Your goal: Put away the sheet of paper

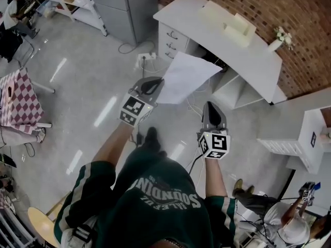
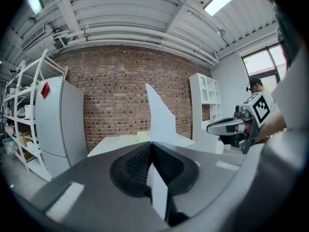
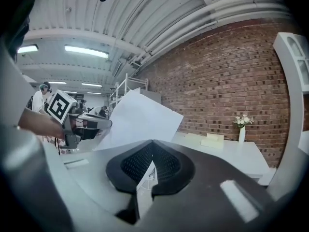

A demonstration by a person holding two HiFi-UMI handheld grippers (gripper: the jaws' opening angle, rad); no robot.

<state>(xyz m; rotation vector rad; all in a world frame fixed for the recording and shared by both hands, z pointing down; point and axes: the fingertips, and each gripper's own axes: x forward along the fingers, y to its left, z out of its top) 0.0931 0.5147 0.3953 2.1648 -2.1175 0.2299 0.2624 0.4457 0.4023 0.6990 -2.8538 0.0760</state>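
Note:
A white sheet of paper (image 1: 184,76) hangs in the air above the floor, in front of a white desk (image 1: 227,32). My left gripper (image 1: 156,85) is shut on its near left corner. In the left gripper view the paper (image 2: 160,120) stands edge-on, clamped between the closed pads. My right gripper (image 1: 209,106) is to the right of the sheet and a little nearer me, apart from it, with its jaws closed together and nothing between them. In the right gripper view the paper (image 3: 140,122) rises to the left, with the left gripper (image 3: 91,123) at its corner.
The desk has drawers on its left side and carries pale boxes (image 1: 235,25) and a small vase of flowers (image 1: 282,36). A grey cabinet (image 1: 129,4), a power strip (image 1: 146,57), a white shelf unit (image 1: 302,138), a checkered table (image 1: 18,97) and another person (image 1: 289,223) stand around.

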